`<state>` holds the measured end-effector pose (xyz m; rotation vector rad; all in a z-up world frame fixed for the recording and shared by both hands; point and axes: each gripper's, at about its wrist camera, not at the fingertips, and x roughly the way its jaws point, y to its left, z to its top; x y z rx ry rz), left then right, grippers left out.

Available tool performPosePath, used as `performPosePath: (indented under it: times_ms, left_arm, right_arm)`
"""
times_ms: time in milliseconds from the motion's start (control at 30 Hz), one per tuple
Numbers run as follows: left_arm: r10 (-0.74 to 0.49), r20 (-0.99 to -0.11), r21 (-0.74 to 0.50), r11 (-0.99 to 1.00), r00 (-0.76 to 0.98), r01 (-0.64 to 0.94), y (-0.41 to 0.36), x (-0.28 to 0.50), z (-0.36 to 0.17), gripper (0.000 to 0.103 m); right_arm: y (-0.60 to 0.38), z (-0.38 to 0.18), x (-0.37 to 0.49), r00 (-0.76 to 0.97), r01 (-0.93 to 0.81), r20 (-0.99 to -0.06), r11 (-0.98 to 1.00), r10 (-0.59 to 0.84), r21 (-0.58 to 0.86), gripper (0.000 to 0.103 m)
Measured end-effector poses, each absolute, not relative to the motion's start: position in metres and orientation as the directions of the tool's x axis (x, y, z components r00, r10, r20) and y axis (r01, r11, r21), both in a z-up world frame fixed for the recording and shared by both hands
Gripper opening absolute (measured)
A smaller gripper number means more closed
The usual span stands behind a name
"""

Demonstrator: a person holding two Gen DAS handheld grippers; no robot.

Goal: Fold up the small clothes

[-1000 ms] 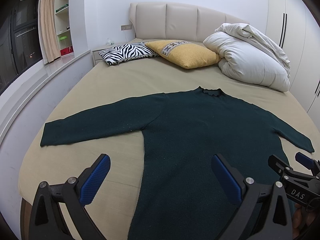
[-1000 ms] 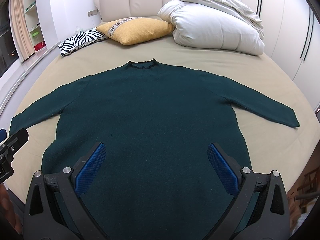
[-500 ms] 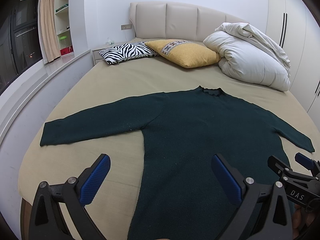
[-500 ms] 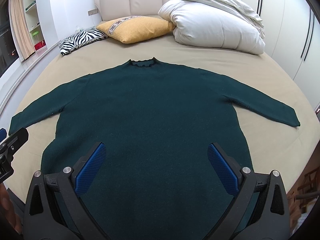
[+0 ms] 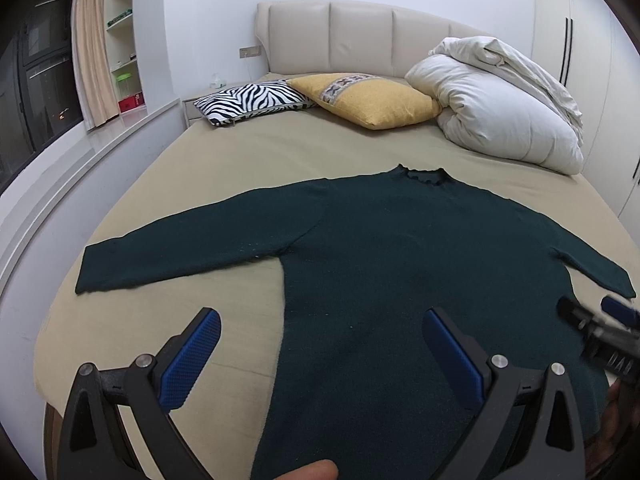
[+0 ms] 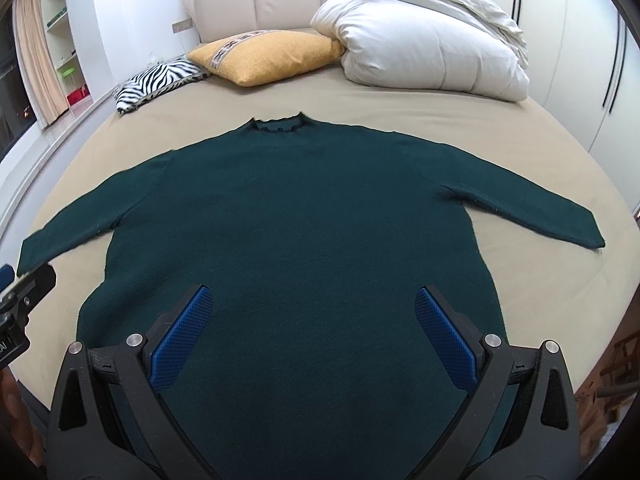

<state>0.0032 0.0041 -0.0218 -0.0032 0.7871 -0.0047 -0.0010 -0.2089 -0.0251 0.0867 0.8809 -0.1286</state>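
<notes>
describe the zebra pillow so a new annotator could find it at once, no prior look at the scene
Start at the beige padded headboard at the far end of the bed. Three soft things lie in a row below it: a white rolled duvet, a yellow cushion, then the zebra pillow nearest the window side. It alone has black-and-white stripes, and it lies flattest.

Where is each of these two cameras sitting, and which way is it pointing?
Left wrist view: sits on the left gripper, looks up the bed toward the headboard; its open blue fingers, a fingertip at the bottom edge and the right gripper show.
Right wrist view: sits on the right gripper, faces the same way over the sweater; its open fingers and the left gripper's edge show.
Shared: sweater, yellow pillow, zebra pillow, duvet.
</notes>
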Motion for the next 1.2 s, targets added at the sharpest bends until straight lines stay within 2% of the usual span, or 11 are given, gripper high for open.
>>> performPosePath:
  times_ms: [133, 267, 433, 600, 733, 767, 900, 967, 1067, 1133, 1200]
  left_arm:
    - [0.007, -0.739, 0.022, 1.000, 0.674, 0.013, -0.003, 0.015, -0.037, 0.103]
    - [-0.067, -0.777, -0.061, 0.998, 0.626, 0.031, -0.003, 0.035, -0.052, 0.103]
    - [-0.110, -0.775, -0.125, 0.992, 0.623, 0.020, -0.007, 0.059, -0.063, 0.103]
    - [-0.105, -0.778, -0.097, 0.994, 0.620, 0.047, -0.027, 0.076, -0.070, 0.103]
    - [-0.117, -0.809, -0.135, 0.991, 0.577, 0.011, -0.032, 0.089, -0.076, 0.103]
    - [-0.118, -0.809, -0.138, 0.990, 0.576, 0.009, -0.032, 0.091, -0.078, 0.103]
    - [-0.176, -0.818, -0.197, 0.980, 0.548, 0.020, -0.029, 0.099, -0.085, 0.103]
    - [-0.237, -0.804, -0.265, 0.964, 0.545, 0.028, -0.023, 0.099, -0.086, 0.103]
    - [-0.326, -0.783, -0.364, 0.931, 0.530, 0.035, -0.016, 0.103, -0.088, 0.098]
    - [-0.373, -0.768, -0.418, 0.908, 0.521, 0.034, -0.011, 0.105, -0.089, 0.089]
    - [-0.420, -0.743, -0.474, 0.880, 0.521, 0.033, -0.004, 0.107, -0.089, 0.087]
  right_arm:
    - [-0.281, -0.026, -0.002, 0.677, 0.228, -0.733, 0.966, -0.067, 0.123, 0.103]
    - [-0.407, -0.039, -0.013, 0.718, 0.391, -0.691, 0.869, -0.082, 0.303, 0.102]
    - [-0.582, -0.081, -0.047, 0.699, 0.631, -0.695, 0.603, -0.169, 0.489, 0.082]
    - [-0.690, -0.134, -0.061, 0.705, 0.682, -0.699, 0.383, -0.120, 0.623, 0.076]
    - [-0.721, -0.147, -0.046, 0.743, 0.653, -0.656, 0.362, -0.133, 0.666, 0.076]
    - [-0.727, -0.148, -0.039, 0.751, 0.644, -0.646, 0.367, -0.136, 0.671, 0.068]
    - [-0.748, -0.153, -0.011, 0.724, 0.669, -0.679, 0.369, -0.126, 0.645, 0.014]
    - [-0.750, -0.147, -0.002, 0.707, 0.682, -0.694, 0.388, -0.134, 0.620, 0.007]
    - [-0.721, -0.117, 0.015, 0.712, 0.647, -0.687, 0.515, -0.144, 0.563, 0.007]
    - [-0.685, -0.093, 0.035, 0.735, 0.580, -0.669, 0.614, -0.111, 0.535, 0.007]
    - [-0.630, -0.066, 0.067, 0.768, 0.458, -0.640, 0.726, -0.032, 0.513, 0.007]
